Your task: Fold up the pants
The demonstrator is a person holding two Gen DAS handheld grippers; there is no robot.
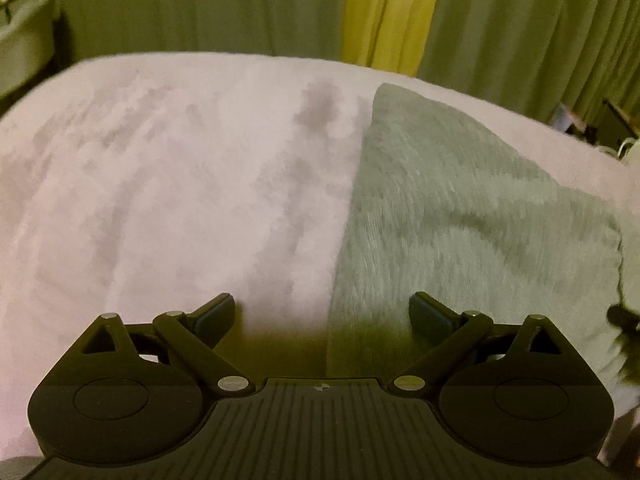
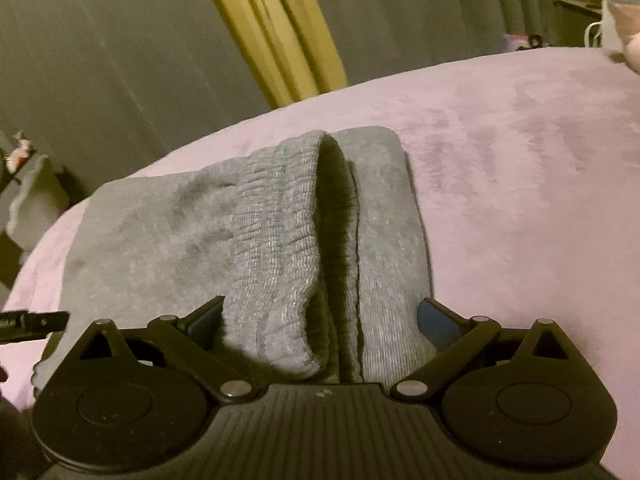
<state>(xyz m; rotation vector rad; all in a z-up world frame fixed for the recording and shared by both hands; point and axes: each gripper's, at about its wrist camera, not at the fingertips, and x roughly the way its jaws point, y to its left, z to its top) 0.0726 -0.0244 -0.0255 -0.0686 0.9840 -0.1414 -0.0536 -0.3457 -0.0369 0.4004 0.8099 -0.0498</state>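
Grey knit pants [image 2: 256, 236] lie folded on a pink plush blanket [image 2: 520, 184], the ribbed waistband [image 2: 276, 280] doubled over. My right gripper [image 2: 322, 320] is open, and the waistband end lies between its spread fingers without being pinched. In the left wrist view the pants [image 1: 460, 220] lie on the right half of the blanket [image 1: 160, 184]. My left gripper [image 1: 322, 312] is open and empty, low over the pants' left edge. The other gripper's black tip [image 1: 622, 316] shows at the right edge.
Green and yellow curtains [image 1: 392, 12] hang behind the bed. Cluttered furniture stands at the far right [image 2: 616, 20] and far left [image 2: 24, 184]. The left gripper's black tip [image 2: 32, 322] pokes in at the right wrist view's left edge.
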